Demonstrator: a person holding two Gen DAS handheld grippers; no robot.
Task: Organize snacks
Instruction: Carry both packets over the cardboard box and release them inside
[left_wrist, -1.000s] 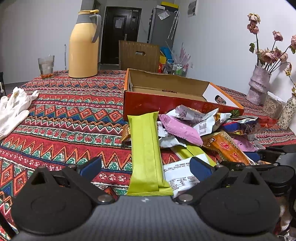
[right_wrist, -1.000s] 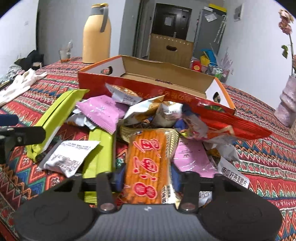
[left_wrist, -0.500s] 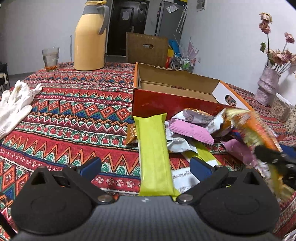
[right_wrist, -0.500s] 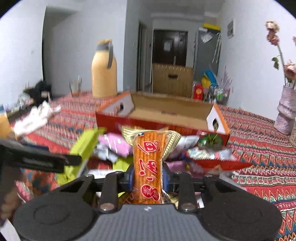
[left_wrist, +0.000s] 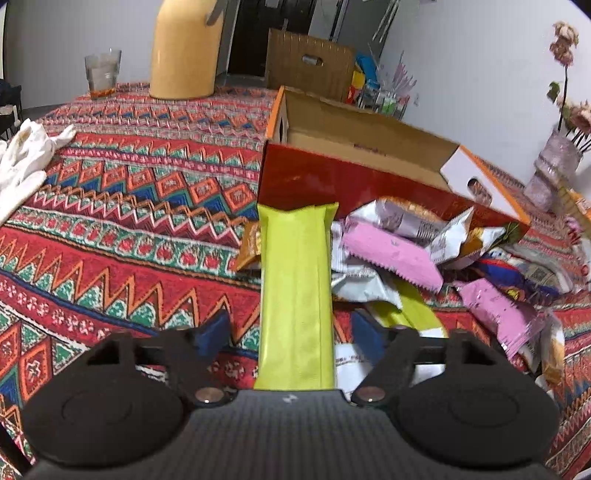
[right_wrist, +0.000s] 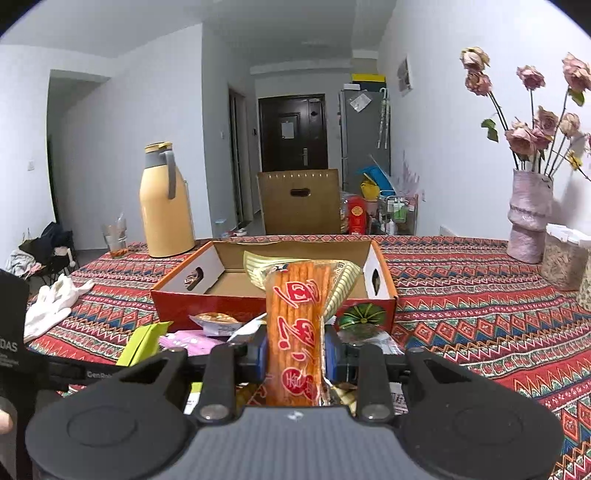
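Orange stick-snack packet (right_wrist: 293, 332) clamped in right gripper (right_wrist: 295, 356), above pile before red cardboard box (right_wrist: 177, 301); next: drop inside. Left gripper (left_wrist: 291, 332) closing astride lime-green packet (left_wrist: 293, 277), pads apart.

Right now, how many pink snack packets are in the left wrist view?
2. One pink packet lies atop the pile just right of the green pack; another sits at the pile's right edge. More may be buried.

A: Left wrist view: close above the desk (left_wrist: 110, 229), tilted steeply down along the left tool (left_wrist: 291, 332) onto the snack pile (left_wrist: 406, 251).

B: Right wrist view: raised higher, nearer level, facing the room. Shared: the open box (right_wrist: 207, 295), thermos (right_wrist: 166, 206), white gloves (right_wrist: 55, 299).
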